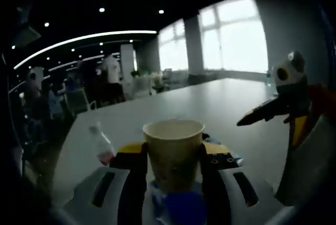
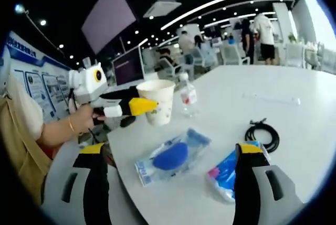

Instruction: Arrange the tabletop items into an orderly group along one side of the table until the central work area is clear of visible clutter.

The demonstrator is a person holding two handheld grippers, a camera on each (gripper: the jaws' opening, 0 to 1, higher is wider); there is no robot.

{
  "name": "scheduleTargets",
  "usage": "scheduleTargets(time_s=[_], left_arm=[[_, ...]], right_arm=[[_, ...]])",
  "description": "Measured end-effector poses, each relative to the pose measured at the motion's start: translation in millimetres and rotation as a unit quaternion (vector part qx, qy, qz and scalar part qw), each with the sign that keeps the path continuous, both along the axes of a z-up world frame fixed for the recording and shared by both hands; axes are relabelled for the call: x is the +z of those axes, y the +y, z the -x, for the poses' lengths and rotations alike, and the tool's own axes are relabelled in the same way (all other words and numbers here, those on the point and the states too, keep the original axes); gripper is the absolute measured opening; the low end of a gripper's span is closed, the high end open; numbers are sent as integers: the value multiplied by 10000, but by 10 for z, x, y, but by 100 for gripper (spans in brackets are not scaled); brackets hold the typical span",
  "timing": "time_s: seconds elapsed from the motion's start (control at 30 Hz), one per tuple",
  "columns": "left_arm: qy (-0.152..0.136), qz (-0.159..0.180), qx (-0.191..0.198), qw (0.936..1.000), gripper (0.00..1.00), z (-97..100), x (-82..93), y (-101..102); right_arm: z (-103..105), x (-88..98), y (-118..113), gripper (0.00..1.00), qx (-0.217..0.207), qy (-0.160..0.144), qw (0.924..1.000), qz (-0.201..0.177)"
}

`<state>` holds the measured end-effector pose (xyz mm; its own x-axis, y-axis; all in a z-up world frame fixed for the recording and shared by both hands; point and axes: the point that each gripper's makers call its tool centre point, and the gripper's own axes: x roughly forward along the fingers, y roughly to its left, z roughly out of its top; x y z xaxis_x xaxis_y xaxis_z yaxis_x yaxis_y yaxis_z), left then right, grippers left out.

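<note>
— What's on the table?
— A cream paper cup (image 2: 158, 100), upright, centre-left in the right gripper view. Just right of it, a clear bottle (image 2: 187, 96) with a red label.
— Lower down?
— A clear packet holding something blue (image 2: 173, 155) lies flat at centre; a blue-and-pink packet (image 2: 227, 172) at lower right; a coiled black cable (image 2: 262, 131) at right.

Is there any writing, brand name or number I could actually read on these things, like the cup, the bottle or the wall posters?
None reads clearly.
Paper cup: faint pattern, no legible words.
Water bottle: red label, too blurred to read.
Wall posters: blue headings and text blocks, too small to read.
Blue packet: no readable print.
Tissue pack: coloured print, too blurred.
</note>
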<state>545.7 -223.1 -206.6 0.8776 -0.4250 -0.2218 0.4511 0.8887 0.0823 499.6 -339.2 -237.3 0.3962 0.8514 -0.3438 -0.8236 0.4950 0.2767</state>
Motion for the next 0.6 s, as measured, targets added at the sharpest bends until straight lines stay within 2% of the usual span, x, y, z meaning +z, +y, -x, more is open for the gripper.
scheduleTargets(time_s=[0.2, 0.27, 0.37, 0.47, 0.6], left_arm=[[-90, 29, 61, 9999, 38, -191, -11, 11], [-166, -228, 99, 9996, 38, -280, -45, 17], [-170, 61, 135, 9997, 38, -405, -42, 1], [-238, 58, 202, 9995, 38, -543, -78, 20], [-162, 192, 391, 9989, 38, -737, -189, 66]], right_arm=[[-44, -21, -24, 99, -94, 107, 9998, -146], [-52, -47, -27, 99, -96, 131, 9998, -146], [-69, -106, -57, 99, -119, 181, 9997, -77], [-83, -132, -75, 99, -149, 213, 9996, -92], [-94, -245, -92, 99, -191, 328, 9993, 55]])
